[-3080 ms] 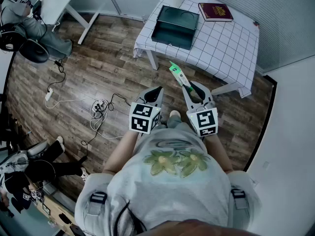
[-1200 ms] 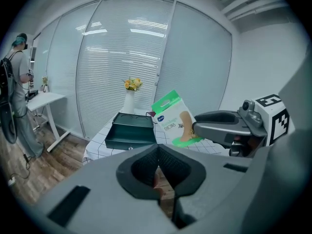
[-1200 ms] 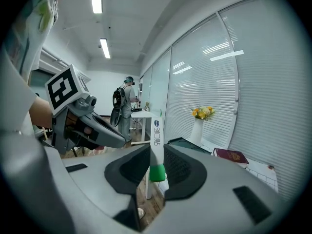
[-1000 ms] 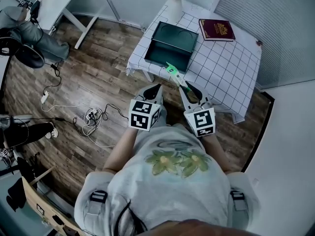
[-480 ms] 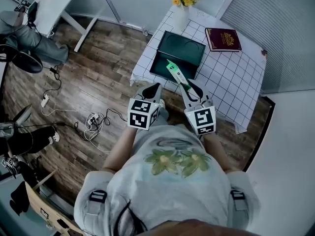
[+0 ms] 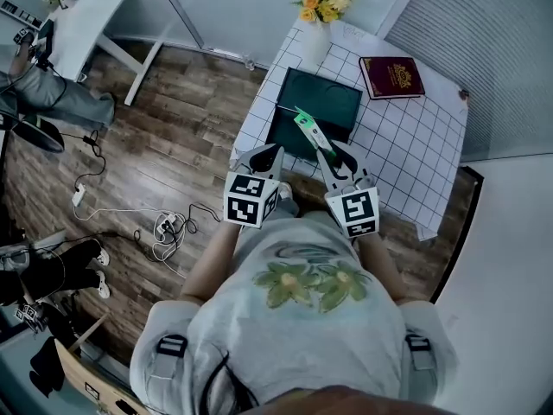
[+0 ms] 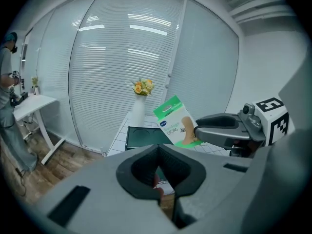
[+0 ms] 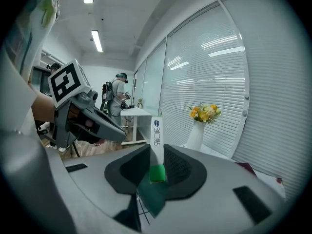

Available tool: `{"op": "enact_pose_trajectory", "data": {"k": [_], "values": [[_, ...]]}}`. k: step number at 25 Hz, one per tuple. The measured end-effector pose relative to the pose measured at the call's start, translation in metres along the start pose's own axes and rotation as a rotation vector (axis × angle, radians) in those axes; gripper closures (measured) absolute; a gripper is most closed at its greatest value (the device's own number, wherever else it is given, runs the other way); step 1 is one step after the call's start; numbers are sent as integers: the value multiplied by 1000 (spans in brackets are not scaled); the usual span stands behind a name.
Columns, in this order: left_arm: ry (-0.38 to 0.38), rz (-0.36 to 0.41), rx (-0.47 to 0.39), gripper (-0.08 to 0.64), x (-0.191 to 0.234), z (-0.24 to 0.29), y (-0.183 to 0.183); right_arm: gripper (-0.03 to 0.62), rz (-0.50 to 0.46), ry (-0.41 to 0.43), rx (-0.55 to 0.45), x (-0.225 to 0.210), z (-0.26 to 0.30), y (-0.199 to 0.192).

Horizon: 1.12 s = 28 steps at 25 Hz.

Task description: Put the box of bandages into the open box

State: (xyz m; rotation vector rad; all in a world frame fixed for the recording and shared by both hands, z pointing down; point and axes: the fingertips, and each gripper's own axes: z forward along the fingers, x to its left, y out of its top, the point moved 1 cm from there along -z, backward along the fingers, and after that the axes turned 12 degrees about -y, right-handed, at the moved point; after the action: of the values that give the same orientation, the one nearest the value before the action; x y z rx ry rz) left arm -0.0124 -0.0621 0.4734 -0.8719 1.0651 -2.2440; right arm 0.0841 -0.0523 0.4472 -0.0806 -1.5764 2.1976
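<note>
Grey-shirted person stands at a white checked table (image 6: 406, 145). The left gripper (image 6: 271, 151) has its jaws pressed together on nothing. The right gripper (image 6: 333, 156) is clamped on the green box of bandages (image 6: 306, 126), tilted over the dark open box (image 6: 328, 102) at twelve o'clock. Beyond, a red book (image 6: 391, 76) lies at one o'clock and a vase of flowers (image 6: 321, 11) stands at twelve.

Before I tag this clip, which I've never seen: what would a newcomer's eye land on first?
The bright green-and-white box of bandages stands out first, pinched in the right tongs and held out toward the dark green open box on the checked table. Next come the yellow flowers at the table's far edge and the red book lying beside the open box.
</note>
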Motion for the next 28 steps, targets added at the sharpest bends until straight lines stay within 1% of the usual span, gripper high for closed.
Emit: {"op": "enact_pose_trajectory", "data": {"k": [15, 28], "values": [[-19, -20, 18, 553, 43, 14, 1, 508, -30, 1, 62, 3, 38, -13], [-45, -29, 39, 552, 53, 28, -6, 508, -68, 4, 102, 9, 53, -27]]}}
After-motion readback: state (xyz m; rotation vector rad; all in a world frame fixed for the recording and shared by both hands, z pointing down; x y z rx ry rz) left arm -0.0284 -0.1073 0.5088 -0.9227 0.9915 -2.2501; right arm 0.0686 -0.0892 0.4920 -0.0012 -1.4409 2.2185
